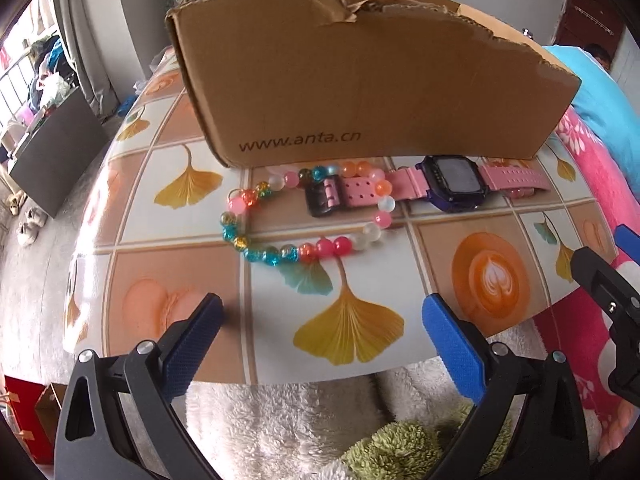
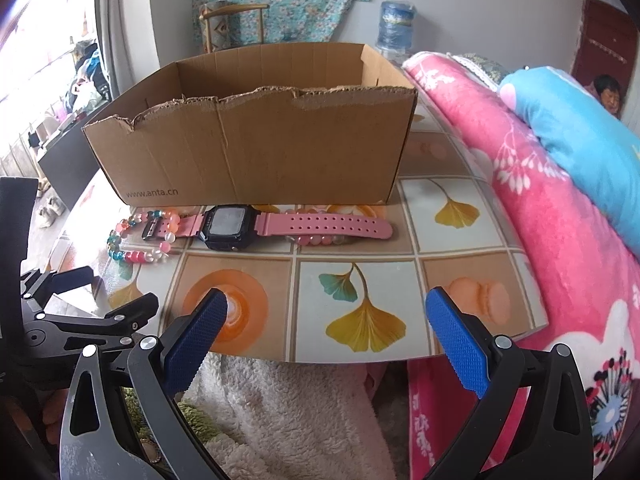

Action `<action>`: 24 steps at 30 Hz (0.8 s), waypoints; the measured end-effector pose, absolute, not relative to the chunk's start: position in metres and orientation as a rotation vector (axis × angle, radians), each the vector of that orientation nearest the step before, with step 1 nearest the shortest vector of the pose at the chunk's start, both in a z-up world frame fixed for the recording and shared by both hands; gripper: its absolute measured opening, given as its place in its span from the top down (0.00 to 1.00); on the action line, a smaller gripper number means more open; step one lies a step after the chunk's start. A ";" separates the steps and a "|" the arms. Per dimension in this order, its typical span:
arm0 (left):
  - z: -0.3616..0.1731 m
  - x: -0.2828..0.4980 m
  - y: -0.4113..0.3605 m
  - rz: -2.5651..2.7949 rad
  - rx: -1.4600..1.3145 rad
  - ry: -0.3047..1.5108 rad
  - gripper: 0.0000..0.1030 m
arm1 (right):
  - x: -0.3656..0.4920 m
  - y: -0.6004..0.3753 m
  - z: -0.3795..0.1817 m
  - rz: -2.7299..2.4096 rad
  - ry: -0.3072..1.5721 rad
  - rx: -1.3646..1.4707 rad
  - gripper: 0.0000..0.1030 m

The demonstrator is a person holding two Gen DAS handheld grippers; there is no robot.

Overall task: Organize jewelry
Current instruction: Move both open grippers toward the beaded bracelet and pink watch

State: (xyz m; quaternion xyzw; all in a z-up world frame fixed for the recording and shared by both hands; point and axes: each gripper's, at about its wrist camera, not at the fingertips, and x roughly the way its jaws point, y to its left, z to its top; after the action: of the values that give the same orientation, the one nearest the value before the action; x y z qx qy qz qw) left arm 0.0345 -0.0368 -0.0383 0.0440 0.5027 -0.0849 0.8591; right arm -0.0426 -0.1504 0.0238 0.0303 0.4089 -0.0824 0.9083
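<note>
A colourful bead bracelet [image 1: 304, 216] lies on the table in front of an open cardboard box [image 1: 360, 80]. A pink-strapped watch with a dark face [image 1: 452, 180] lies across it. A second pink bead bracelet [image 2: 320, 239] lies under the watch strap [image 2: 328, 226]. In the right wrist view the box [image 2: 256, 152], the watch [image 2: 228, 226] and the colourful bracelet [image 2: 136, 240] also show. My left gripper [image 1: 324, 312] is open and empty near the table's front edge. My right gripper [image 2: 326, 312] is open and empty to its right.
The table [image 1: 180, 280] has a glossy cloth with leaf and coffee prints. A pink blanket [image 2: 540, 220] and blue pillow [image 2: 580, 120] lie to the right. A white fluffy fabric [image 2: 300, 412] lies below the front edge. The room floor is at left.
</note>
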 end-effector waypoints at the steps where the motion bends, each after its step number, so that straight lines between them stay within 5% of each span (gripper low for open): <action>1: -0.040 0.037 -0.036 -0.177 0.098 1.056 0.05 | -0.041 -0.153 0.022 -0.157 0.848 0.079 0.07; 24: -0.044 0.059 -0.031 -0.109 0.101 1.083 0.04 | -0.006 -0.193 0.029 0.008 0.783 0.198 0.07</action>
State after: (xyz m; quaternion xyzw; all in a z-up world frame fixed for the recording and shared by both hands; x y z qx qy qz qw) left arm 0.0588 -0.0313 -0.0440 0.0479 0.5149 -0.0519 0.8544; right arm -0.0061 -0.1928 0.0293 0.0963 0.3809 0.0038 0.9196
